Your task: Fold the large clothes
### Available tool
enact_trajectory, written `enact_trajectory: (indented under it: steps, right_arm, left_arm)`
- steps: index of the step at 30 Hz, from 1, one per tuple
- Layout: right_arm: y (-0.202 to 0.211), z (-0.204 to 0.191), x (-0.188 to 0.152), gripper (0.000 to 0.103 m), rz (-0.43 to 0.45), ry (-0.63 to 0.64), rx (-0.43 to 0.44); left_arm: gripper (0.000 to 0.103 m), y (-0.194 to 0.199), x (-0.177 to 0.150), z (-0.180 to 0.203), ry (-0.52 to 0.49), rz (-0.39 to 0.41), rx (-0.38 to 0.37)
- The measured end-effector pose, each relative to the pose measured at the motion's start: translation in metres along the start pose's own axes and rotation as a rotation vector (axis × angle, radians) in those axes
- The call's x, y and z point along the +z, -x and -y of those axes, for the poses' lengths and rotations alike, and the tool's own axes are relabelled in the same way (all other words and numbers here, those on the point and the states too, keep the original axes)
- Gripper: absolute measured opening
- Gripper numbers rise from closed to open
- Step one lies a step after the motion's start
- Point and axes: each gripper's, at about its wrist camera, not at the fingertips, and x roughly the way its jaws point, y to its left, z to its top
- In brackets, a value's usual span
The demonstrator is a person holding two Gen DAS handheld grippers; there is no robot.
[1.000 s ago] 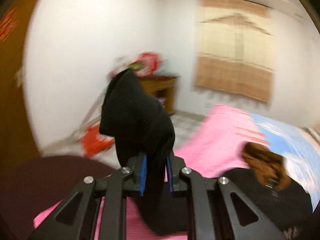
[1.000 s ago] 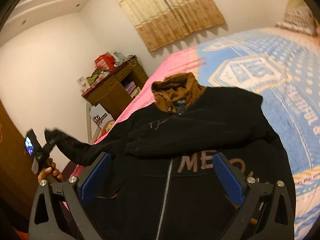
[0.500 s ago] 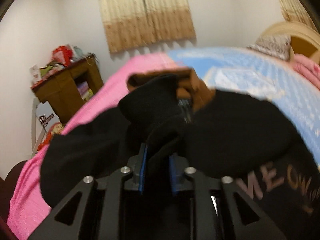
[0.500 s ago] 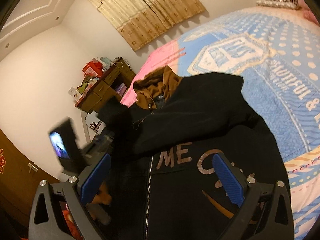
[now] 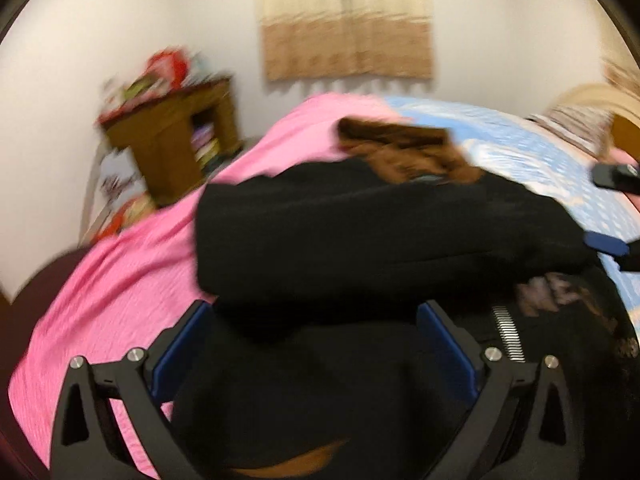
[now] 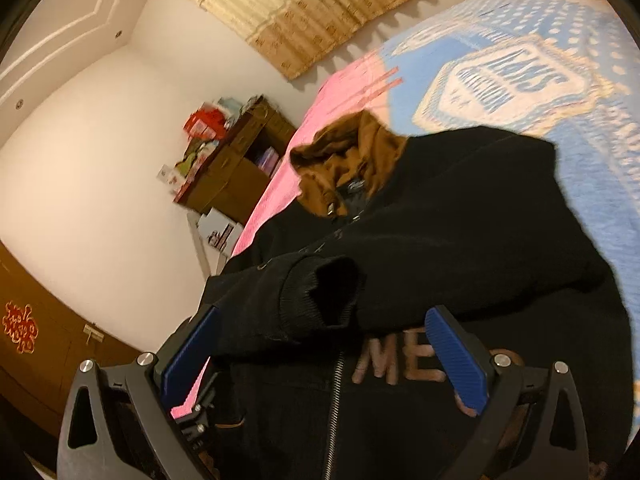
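On the right wrist view alone, the jacket's cuff (image 6: 332, 292) shows.

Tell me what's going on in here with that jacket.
A person with a claw in each hand is folding a black zip jacket spread on the bed. Both sleeves are folded across the chest; one ribbed cuff lies just ahead of the right claw. The left claw and the right claw are both open above the jacket, gripping nothing. The brown hood lies flat at the top. The body is not yet folded.
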Motion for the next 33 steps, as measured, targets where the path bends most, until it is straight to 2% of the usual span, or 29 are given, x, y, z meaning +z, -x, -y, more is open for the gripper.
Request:
enact_trajectory:
  steps: [1,2,4,5,6,7,8,11,14,15,17,19,22,23,25,27,29,30,33]
  right_arm:
    - [-0.010,-0.004,0.002,0.102,-0.012,0.023,-0.005]
    - [-0.021,-0.008,0.003,0.102,-0.025,0.047,-0.018]
    - [-0.053,-0.017,0.004,0.102,-0.072,0.104,-0.058]
    - [-0.066,-0.019,0.002,0.098,-0.098,0.129,-0.070]
    - [-0.087,-0.023,-0.001,0.088,-0.147,0.163,-0.107]
    - [-0.098,-0.024,-0.003,0.052,-0.180,0.174,-0.129]
    - [-0.109,-0.024,-0.004,0.031,-0.212,0.172,-0.140]
    - [-0.119,-0.037,0.004,0.020,-0.220,0.194,-0.152]
    - [-0.101,-0.074,0.035,0.018,-0.123,0.300,-0.128]
    - [-0.089,-0.090,0.052,0.018,-0.067,0.332,-0.115]
    - [-0.072,-0.107,0.074,0.017,0.003,0.362,-0.106]
    - [-0.046,-0.124,0.095,0.016,0.122,0.418,-0.147]
    - [-0.014,-0.115,0.109,0.016,0.231,0.433,-0.209]
    - [-0.009,-0.105,0.111,0.016,0.243,0.435,-0.245]
    - [-0.010,-0.073,0.109,0.016,0.234,0.441,-0.352]
    - [-0.020,-0.027,0.105,0.016,0.175,0.402,-0.395]
    - [-0.032,0.010,0.099,0.016,0.106,0.329,-0.395]
    - [-0.040,0.032,0.095,0.016,0.065,0.277,-0.379]
    - [-0.054,0.064,0.086,0.016,0.027,0.207,-0.372]
  left_arm:
    - [0.103,-0.011,-0.001,-0.010,0.067,-0.052,0.052]
    - [0.102,-0.017,-0.004,-0.017,0.101,-0.078,0.069]
    - [0.102,-0.029,-0.008,-0.030,0.191,-0.125,0.052]
    - [0.102,-0.033,-0.009,-0.032,0.218,-0.140,0.043]
    - [0.102,-0.035,-0.012,-0.034,0.237,-0.151,0.043]
    - [0.102,-0.037,-0.013,-0.037,0.247,-0.155,0.057]
    - [0.102,-0.037,-0.016,-0.039,0.251,-0.158,0.072]
    - [0.102,-0.042,-0.009,-0.047,0.308,-0.158,0.083]
    - [0.103,-0.047,0.007,-0.050,0.372,-0.118,0.081]
    - [0.103,-0.048,0.010,-0.049,0.373,-0.111,0.086]
    - [0.103,-0.054,0.012,-0.047,0.368,-0.112,0.138]
    - [0.103,-0.063,0.008,-0.047,0.377,-0.147,0.247]
    - [0.103,-0.071,-0.010,-0.060,0.450,-0.202,0.251]
    - [0.103,-0.069,-0.011,-0.061,0.442,-0.181,0.254]
    - [0.103,-0.070,-0.013,-0.057,0.415,-0.180,0.269]
    - [0.103,-0.071,-0.014,-0.053,0.401,-0.178,0.296]
    - [0.103,-0.073,-0.014,-0.048,0.387,-0.185,0.318]
    - [0.103,-0.072,-0.013,-0.044,0.379,-0.187,0.308]
    - [0.103,-0.067,-0.008,-0.029,0.333,-0.180,0.246]
